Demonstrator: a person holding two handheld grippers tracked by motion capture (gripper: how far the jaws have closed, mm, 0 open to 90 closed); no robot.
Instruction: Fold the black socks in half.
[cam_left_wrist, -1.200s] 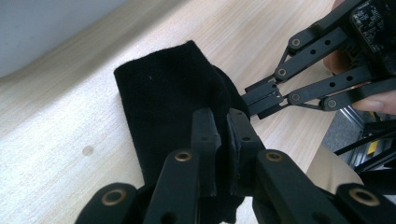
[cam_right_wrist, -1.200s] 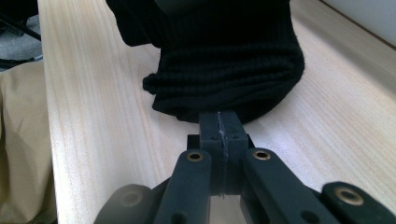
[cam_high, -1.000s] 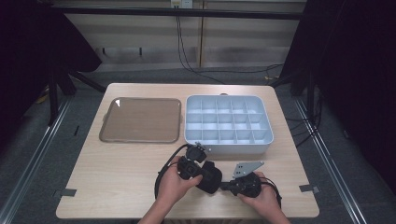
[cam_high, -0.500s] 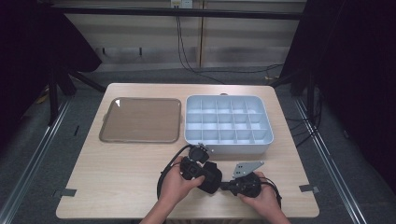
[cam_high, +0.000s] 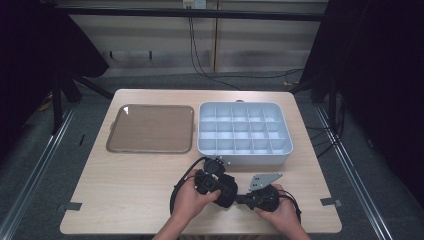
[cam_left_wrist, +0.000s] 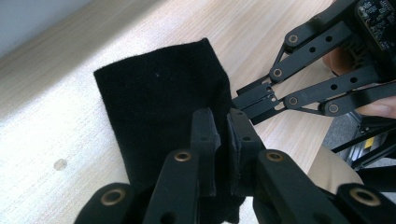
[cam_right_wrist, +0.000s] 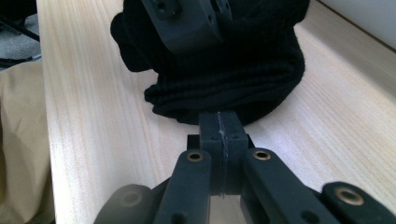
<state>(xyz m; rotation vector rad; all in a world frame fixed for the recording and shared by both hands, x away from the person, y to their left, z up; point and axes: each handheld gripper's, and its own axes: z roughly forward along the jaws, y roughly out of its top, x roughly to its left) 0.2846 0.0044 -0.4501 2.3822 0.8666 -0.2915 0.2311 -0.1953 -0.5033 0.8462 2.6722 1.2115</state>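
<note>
A black knitted cloth lies bunched on the wooden table near its front edge, between my two grippers. My left gripper is shut on it, with a fold of the cloth caught between the pads. From the right comes my right gripper, jaws pressed together, tips against the lower edge of the cloth. I cannot tell whether any fabric is pinched there. In the high view the left gripper and right gripper point toward each other, each held by a hand.
Behind the grippers stands a pale compartment box with several empty cells. To its left lies a brown flat tray. The table's front edge runs just below the hands. Dark floor and metal rails surround the table.
</note>
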